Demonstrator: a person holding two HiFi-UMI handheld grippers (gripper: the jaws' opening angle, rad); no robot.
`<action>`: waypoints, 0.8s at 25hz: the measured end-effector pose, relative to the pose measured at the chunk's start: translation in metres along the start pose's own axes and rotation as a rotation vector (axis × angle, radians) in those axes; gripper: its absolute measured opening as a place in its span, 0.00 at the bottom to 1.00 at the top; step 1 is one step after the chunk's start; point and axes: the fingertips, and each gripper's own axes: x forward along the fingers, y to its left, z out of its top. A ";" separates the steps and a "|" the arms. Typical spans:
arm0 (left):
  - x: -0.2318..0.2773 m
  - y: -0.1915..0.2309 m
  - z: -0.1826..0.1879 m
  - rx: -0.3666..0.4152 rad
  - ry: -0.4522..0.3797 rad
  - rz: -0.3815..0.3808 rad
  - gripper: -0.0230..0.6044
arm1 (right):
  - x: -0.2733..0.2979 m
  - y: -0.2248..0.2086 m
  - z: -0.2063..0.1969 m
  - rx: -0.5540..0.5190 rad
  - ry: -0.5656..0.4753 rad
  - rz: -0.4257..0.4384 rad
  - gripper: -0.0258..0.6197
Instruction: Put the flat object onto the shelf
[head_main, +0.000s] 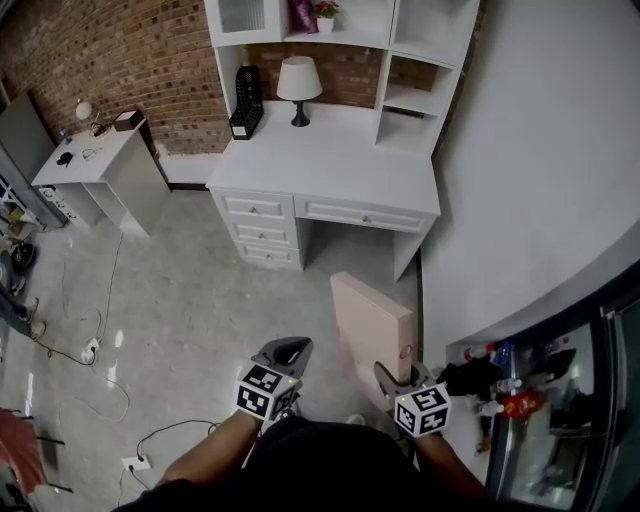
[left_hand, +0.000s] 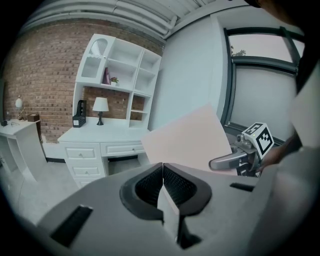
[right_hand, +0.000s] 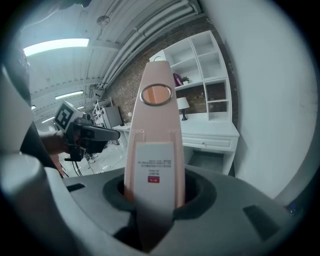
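Note:
A flat pink box (head_main: 372, 325) stands on edge in my right gripper (head_main: 393, 383), which is shut on its lower end. In the right gripper view the pink box (right_hand: 155, 145) rises straight from between the jaws, with a white label and a round finger hole near its top. My left gripper (head_main: 288, 352) hangs beside it at the left, shut with nothing between its pads (left_hand: 163, 186). From the left gripper view the pink box (left_hand: 187, 137) shows as a broad face, with the right gripper (left_hand: 232, 161) behind its lower edge. The white shelf unit (head_main: 420, 40) stands on the desk ahead.
A white desk (head_main: 330, 165) with drawers carries a lamp (head_main: 299, 85) and a black file holder (head_main: 246, 103). A small white table (head_main: 95, 165) stands at the left by the brick wall. Cables (head_main: 90, 350) trail over the floor. A white wall (head_main: 540, 170) runs along the right.

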 end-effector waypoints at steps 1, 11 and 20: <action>0.000 0.001 0.000 -0.001 -0.001 -0.001 0.05 | 0.002 0.001 0.000 0.000 0.004 -0.001 0.28; -0.018 0.046 0.003 -0.002 -0.019 -0.001 0.05 | 0.031 0.027 0.013 -0.005 0.001 -0.024 0.29; -0.040 0.096 0.006 0.038 -0.008 -0.039 0.05 | 0.063 0.066 0.035 0.017 -0.027 -0.070 0.29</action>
